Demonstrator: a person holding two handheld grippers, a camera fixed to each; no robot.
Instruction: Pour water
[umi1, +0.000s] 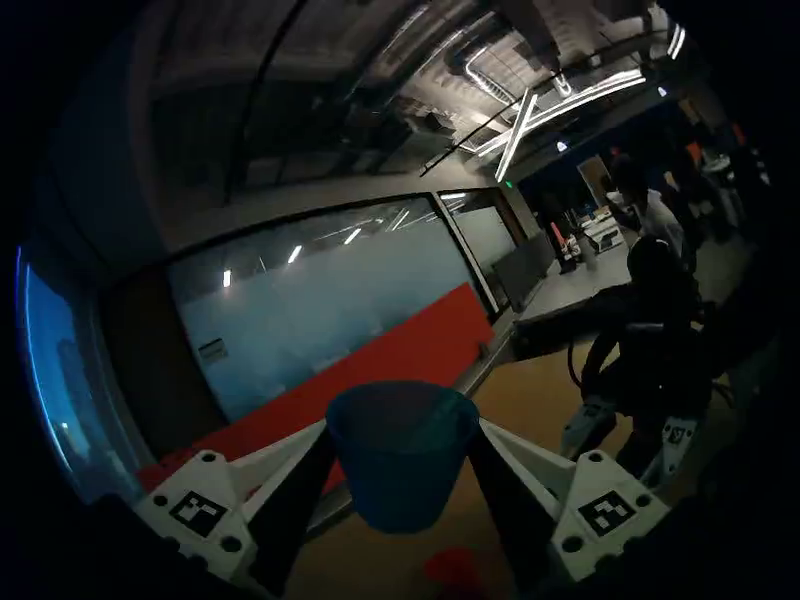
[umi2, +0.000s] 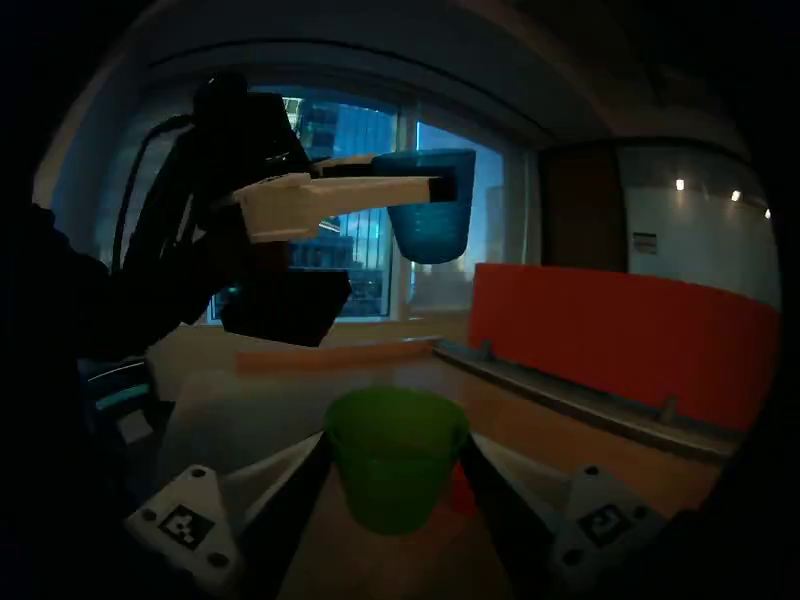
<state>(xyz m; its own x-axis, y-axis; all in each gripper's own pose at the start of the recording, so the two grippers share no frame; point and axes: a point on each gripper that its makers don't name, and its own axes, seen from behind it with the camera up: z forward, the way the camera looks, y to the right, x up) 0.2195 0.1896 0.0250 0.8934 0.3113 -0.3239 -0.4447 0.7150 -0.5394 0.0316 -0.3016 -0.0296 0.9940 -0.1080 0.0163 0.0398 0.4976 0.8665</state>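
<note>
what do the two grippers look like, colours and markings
Left gripper and right gripper are alike: white plastic shells, dark inner jaws, a square black-and-white marker on each side. The left one trails a black cable.

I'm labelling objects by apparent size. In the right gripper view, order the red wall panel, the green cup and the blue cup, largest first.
1. red wall panel
2. green cup
3. blue cup
The green cup sits nearer the camera, so the cups' true sizes may match.
</note>
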